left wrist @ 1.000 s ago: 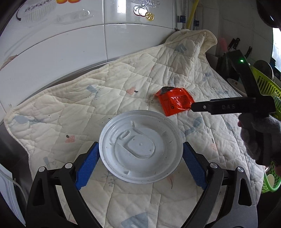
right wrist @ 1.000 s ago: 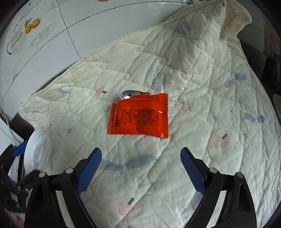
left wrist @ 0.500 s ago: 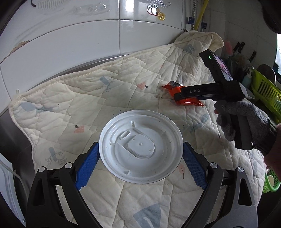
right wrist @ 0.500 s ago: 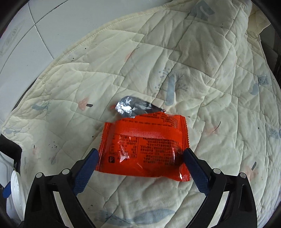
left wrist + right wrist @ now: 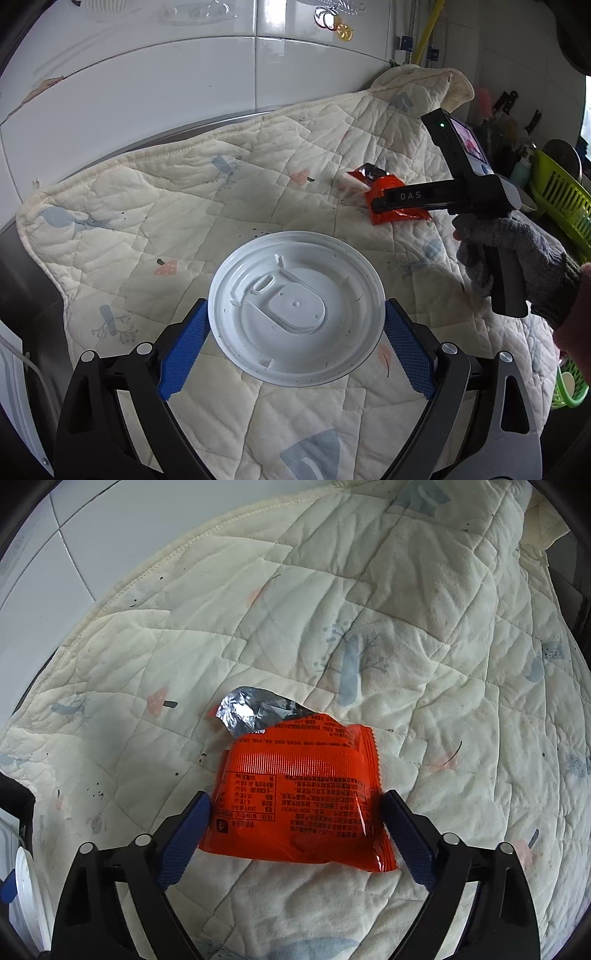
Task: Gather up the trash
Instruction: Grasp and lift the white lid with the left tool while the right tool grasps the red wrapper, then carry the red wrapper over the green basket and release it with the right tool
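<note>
Cream quilted cover (image 5: 192, 206) with faded grey and pink prints, spread over a dark-edged counter (image 5: 22, 280) beside the white tiled wall. Directly on the quilt, an orange snack wrapper (image 5: 299, 797) with a torn silver end (image 5: 251, 710), lying flat on the quilt's half away from the counter's dark edge. Far corner of the quilt folded up against the wall

Soft, even daylight; glare on the white wall tiles (image 5: 177, 92) at upper left, fisheye bending with dark corner vignetting, centres sharp, shadows faint
</note>
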A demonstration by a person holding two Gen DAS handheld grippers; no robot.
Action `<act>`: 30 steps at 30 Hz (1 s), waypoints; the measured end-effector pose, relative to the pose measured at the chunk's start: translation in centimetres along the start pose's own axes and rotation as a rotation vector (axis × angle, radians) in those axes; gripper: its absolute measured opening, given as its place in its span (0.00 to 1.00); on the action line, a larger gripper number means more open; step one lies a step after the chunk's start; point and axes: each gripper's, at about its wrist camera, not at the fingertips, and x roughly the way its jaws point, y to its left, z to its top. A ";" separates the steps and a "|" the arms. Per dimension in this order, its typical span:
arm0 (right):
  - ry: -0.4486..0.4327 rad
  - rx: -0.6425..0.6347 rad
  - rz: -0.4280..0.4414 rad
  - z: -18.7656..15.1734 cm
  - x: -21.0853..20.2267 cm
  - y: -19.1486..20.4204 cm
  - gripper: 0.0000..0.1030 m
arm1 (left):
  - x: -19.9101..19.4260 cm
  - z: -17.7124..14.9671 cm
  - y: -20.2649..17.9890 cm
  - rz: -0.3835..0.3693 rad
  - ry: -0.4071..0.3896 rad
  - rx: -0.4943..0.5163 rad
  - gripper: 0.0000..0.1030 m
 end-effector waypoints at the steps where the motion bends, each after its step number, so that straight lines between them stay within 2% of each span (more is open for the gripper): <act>1: -0.006 -0.004 -0.007 -0.1 -0.2 0.0 0.77 | 0.0 0.1 0.1 -0.002 0.000 -0.003 0.88; 3: -0.009 0.004 0.006 -1.0 -0.5 0.2 0.73 | -0.2 0.1 0.1 -0.005 -0.002 -0.008 0.88; 11: -0.053 0.017 0.044 -3.6 -4.7 -0.6 0.72 | -2.0 0.3 -0.9 -0.027 -0.029 0.001 0.88; 20: -0.105 -0.020 0.003 -9.5 -12.5 -1.4 0.72 | -4.8 -0.4 -4.3 -0.086 -0.065 0.035 0.88; 30: -0.142 0.029 -0.092 -18.6 -20.3 -3.5 0.72 | -7.3 -1.5 -9.3 -0.162 -0.086 0.092 0.88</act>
